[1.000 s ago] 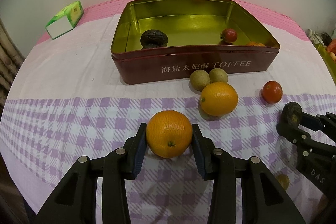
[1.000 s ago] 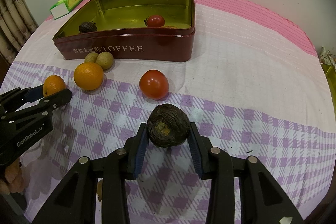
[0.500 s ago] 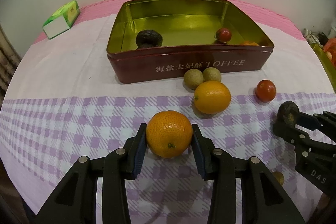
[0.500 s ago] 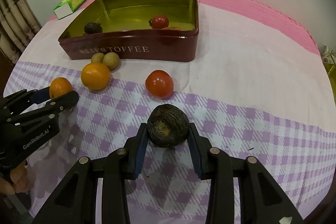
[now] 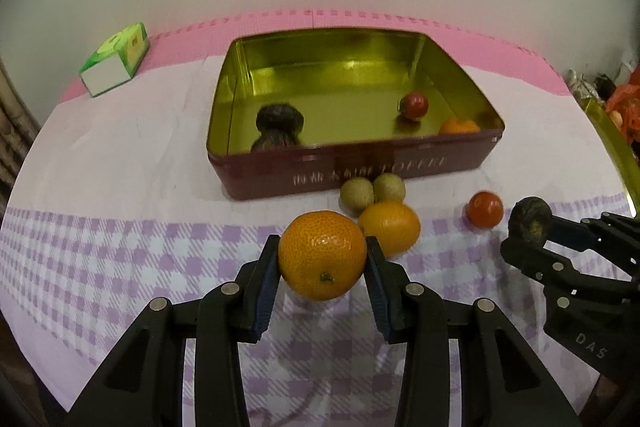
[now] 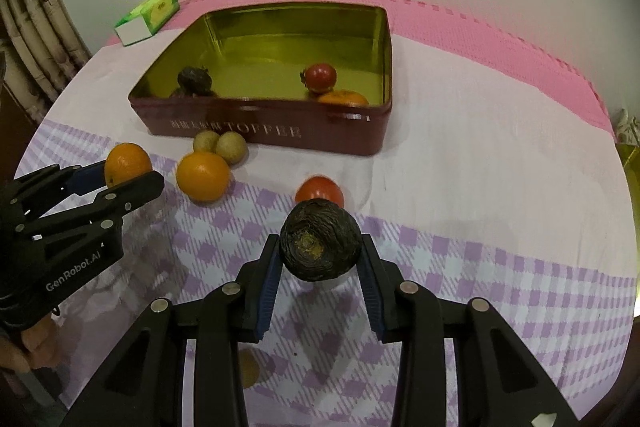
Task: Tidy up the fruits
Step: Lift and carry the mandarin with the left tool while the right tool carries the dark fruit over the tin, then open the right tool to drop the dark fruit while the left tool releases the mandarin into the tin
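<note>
The left gripper [image 5: 322, 261] is clamped on a tangerine [image 5: 322, 254], its blue pads pressed to both sides, the fruit lifted clear of the checked cloth [image 5: 120, 267]; the right gripper [image 6: 319, 255] grips a dark wrinkled fruit [image 6: 319, 245] the same way, jaws narrowed onto it, held above the cloth with a shadow below. Beyond them stands the tin [image 5: 360, 171], red outside and gold inside; within it lie another dark fruit [image 5: 279, 121] near the left front, a tomato [image 5: 415, 105] toward the right, and an orange piece [image 5: 459, 126] against the front wall at the right corner. On the cloth just before the tin sit two small tan fruits [image 5: 372, 190] touching each other, an orange [image 5: 390, 227] just in front of them, and a second tomato [image 5: 484, 209] off to the right, apart from the rest. A green box [image 5: 116, 63] lies well left of the tin near the table's far edge; a hand [image 6: 28, 351] shows at the left gripper's base in the right view.
</note>
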